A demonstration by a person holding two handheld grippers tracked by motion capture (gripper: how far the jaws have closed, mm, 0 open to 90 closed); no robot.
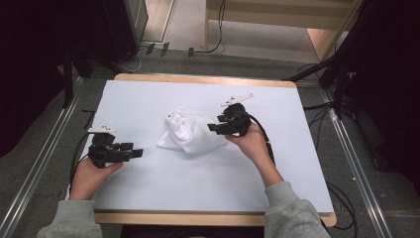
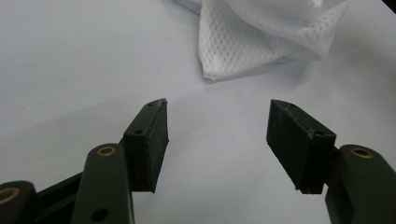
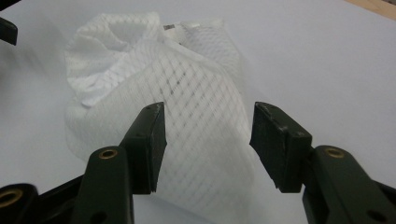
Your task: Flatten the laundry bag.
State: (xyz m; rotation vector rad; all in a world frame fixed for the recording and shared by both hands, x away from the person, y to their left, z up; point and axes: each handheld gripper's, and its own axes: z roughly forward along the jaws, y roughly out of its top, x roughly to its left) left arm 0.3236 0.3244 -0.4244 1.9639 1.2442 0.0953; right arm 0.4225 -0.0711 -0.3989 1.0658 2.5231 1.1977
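White mesh cloth (image 3: 187, 116), soft, crumpled, netted weave. Table sheet (image 1: 148, 99) smooth matt white, maybe paper; wooden edge (image 1: 208, 78) pale. Right gripper (image 3: 208, 135) pads matt black, rubbery-looking, brass-coloured rivets. Grey fleece sleeve (image 1: 289, 213).

left hand-held gripper (image 1: 130, 150) at lower left of the high view, jaws wide apart, pointing right. right hand-held gripper (image 1: 213, 127) at centre right, jaws spread, pointing left, gripping nothing.

A lab recording bay is showing here: a white-covered worktop (image 1: 148, 99) is sitting between floor rails (image 1: 37, 163), with cables (image 1: 218, 34) trailing and black stands (image 1: 341, 69) flanking.
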